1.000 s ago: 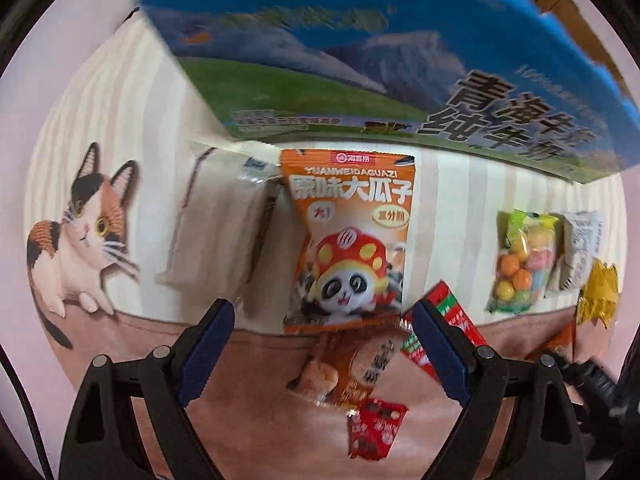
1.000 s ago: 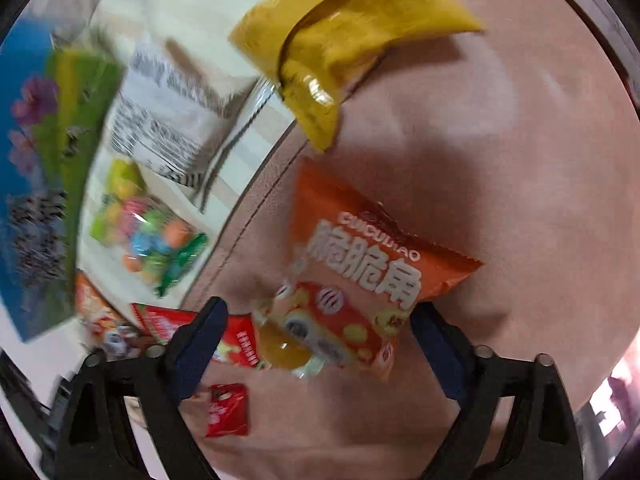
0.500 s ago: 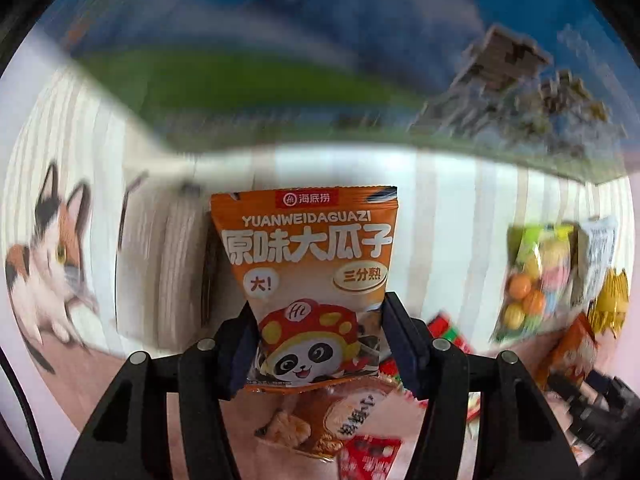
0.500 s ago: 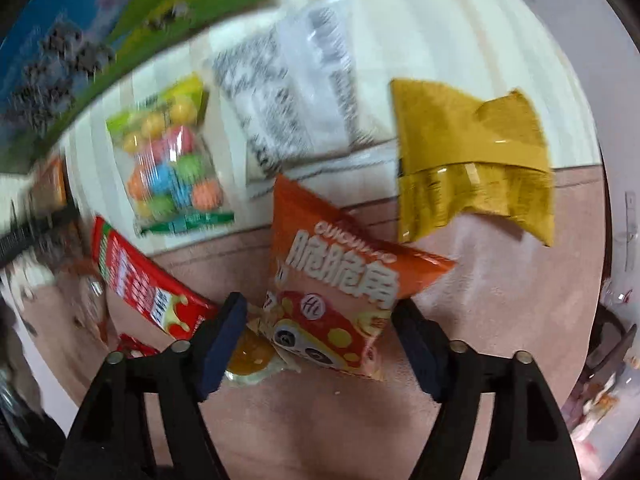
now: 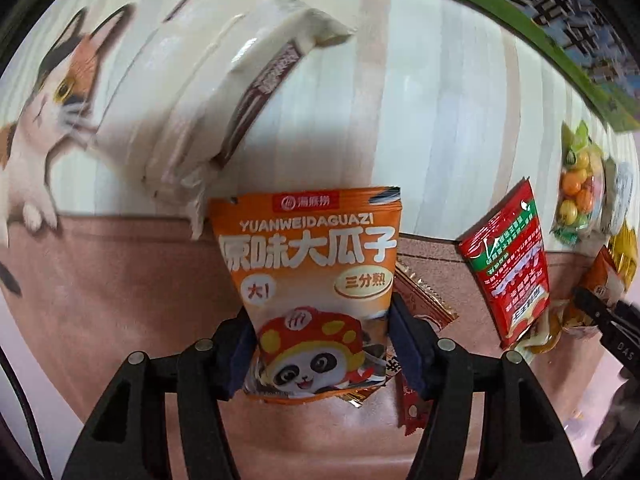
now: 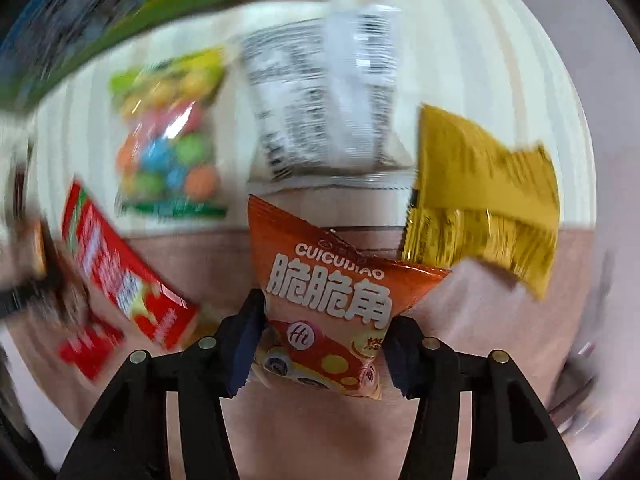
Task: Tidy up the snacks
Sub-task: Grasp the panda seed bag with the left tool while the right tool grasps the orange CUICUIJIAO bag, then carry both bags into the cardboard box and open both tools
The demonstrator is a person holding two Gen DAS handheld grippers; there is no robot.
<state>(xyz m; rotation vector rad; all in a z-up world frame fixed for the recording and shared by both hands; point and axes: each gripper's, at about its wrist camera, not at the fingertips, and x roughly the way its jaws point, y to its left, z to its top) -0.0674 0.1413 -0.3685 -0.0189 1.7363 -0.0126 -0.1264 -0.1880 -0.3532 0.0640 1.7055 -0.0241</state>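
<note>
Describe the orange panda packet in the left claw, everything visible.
The orange panda packet is a glossy foil-like pouch, white lettering YUANWEIDAGUAZI, a red-capped panda cartoon low on its face, crimped top seal. It stands upright in the left-wrist view, its lower part pinched between the blue pads of the left claw, which has just been easing open slightly. Behind it lie the brown mat and other wrappers; contact with them is unclear.

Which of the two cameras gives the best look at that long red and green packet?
The left wrist view. There the red and green packet lies sharp on the cloth, right of the left gripper's orange panda bag, its print crisp. In the right wrist view the same packet sits at left, smeared by motion blur.
</note>
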